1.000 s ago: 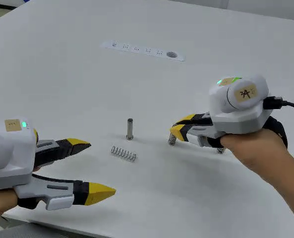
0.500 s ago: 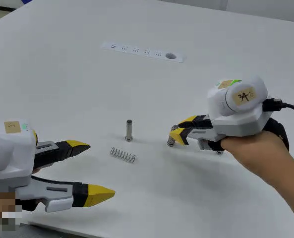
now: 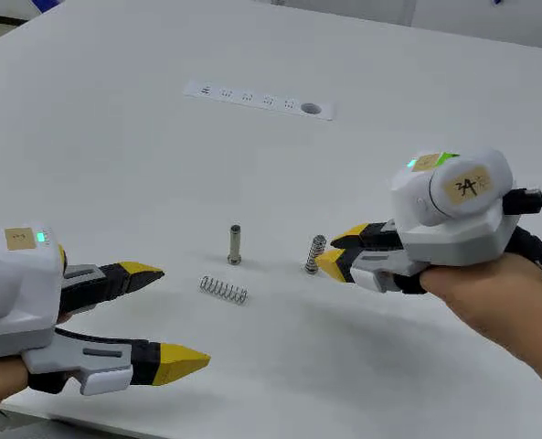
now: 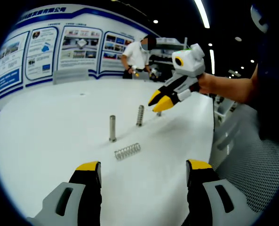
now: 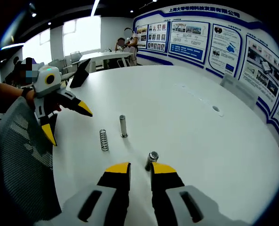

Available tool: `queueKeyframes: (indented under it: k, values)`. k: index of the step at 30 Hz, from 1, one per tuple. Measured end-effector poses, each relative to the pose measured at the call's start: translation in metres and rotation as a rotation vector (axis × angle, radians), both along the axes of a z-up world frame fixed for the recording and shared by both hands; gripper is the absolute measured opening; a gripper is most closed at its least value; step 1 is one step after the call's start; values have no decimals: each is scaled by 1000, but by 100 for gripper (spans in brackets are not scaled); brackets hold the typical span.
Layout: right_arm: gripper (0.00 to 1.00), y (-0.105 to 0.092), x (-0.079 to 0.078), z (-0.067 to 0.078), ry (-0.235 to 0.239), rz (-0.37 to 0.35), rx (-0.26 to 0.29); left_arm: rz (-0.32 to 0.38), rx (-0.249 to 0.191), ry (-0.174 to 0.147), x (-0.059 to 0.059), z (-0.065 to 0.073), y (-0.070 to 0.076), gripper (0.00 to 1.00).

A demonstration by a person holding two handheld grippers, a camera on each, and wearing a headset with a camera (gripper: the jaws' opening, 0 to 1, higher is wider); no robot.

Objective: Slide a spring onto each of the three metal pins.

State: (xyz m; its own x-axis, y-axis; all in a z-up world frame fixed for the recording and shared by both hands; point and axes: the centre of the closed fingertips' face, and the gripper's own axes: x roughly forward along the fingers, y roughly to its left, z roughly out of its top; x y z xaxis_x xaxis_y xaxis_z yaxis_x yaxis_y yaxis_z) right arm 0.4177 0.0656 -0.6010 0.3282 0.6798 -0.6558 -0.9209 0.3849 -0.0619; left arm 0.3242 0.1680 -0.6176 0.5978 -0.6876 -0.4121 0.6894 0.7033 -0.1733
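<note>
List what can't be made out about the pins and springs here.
1. Third pin: left gripper view, a stub mostly behind the tips of the right gripper; too small to tell whether it carries a spring.
2. Sprung pin: right gripper view, the jaw tips cover its base, so contact cannot be judged.
3. Socket strip: head view, markings too small to read.
</note>
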Motion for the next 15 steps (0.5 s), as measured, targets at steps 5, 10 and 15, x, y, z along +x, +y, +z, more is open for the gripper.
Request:
queueKeyframes:
  k: [5,10,15]
  values:
    - [17,12,-12,4,8,43,-1,-2,-2,-2,0,0,0,75]
    - [17,31,-24,3,7,110,-15,-1,-1,-4,0,1,0,75]
    - [16,52,-36,-1,13,188,-42,3,-4,-6,0,1,0,75]
